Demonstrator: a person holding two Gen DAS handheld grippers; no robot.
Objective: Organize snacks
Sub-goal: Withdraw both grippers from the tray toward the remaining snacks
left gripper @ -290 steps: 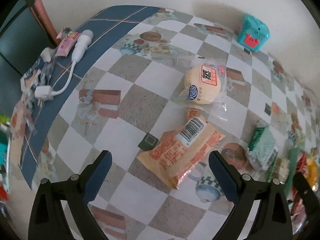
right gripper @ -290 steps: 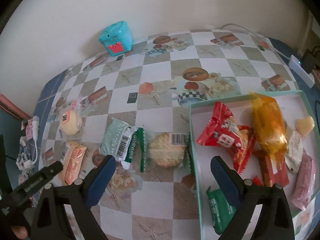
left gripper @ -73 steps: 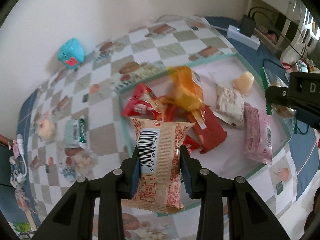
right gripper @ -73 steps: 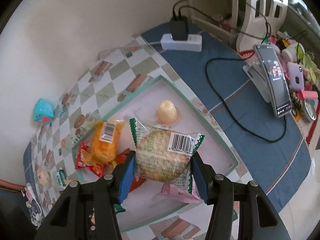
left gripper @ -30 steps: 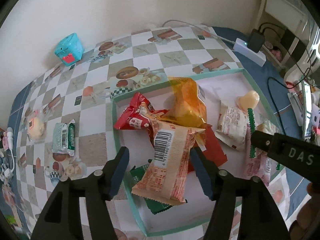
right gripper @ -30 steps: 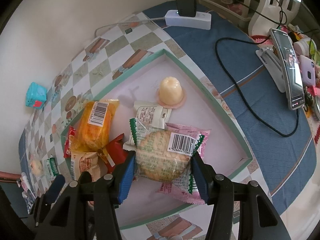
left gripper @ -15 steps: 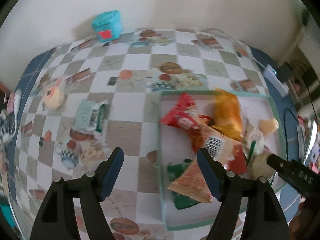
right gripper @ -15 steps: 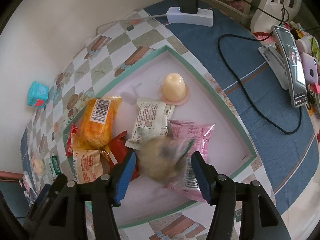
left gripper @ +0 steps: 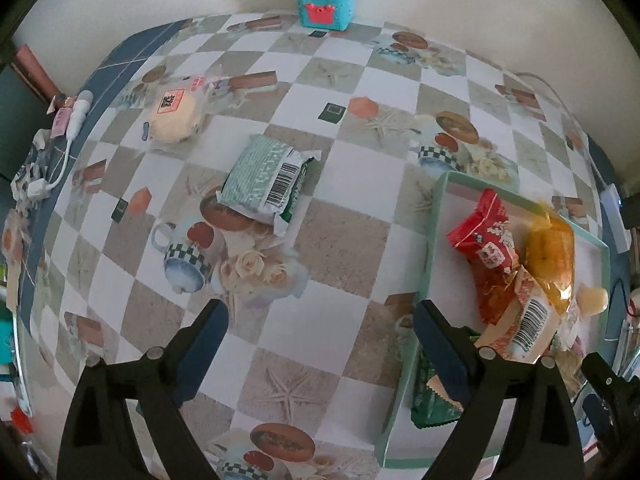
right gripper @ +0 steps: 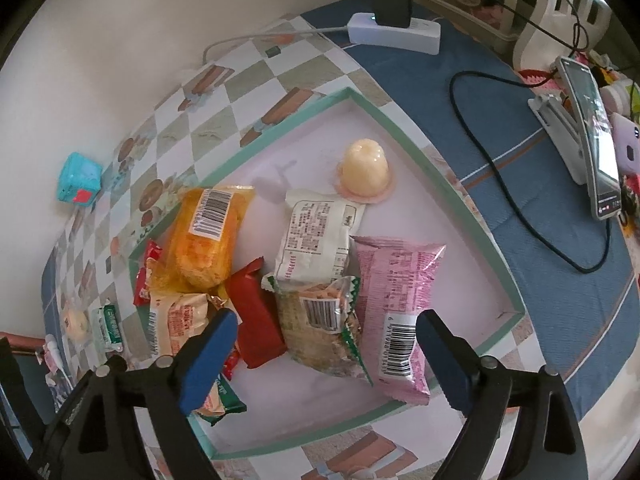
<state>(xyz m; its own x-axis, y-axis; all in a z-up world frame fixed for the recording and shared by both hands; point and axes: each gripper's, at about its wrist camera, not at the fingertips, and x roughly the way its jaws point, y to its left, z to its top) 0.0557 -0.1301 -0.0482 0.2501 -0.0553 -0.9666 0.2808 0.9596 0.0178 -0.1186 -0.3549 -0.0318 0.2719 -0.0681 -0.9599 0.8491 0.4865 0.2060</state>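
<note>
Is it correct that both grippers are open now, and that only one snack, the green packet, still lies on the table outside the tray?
Not quite. Both the left gripper and right gripper are open, but the left wrist view shows two snacks outside the tray: the green packet and also a round yellow bun in clear wrap, lying further back on the table.

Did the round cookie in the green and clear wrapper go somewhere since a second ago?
Yes. The round cookie in its green and clear wrapper dropped out of the right tool, which is now open, and lies in the green-rimmed tray beside the pink packet.
</note>
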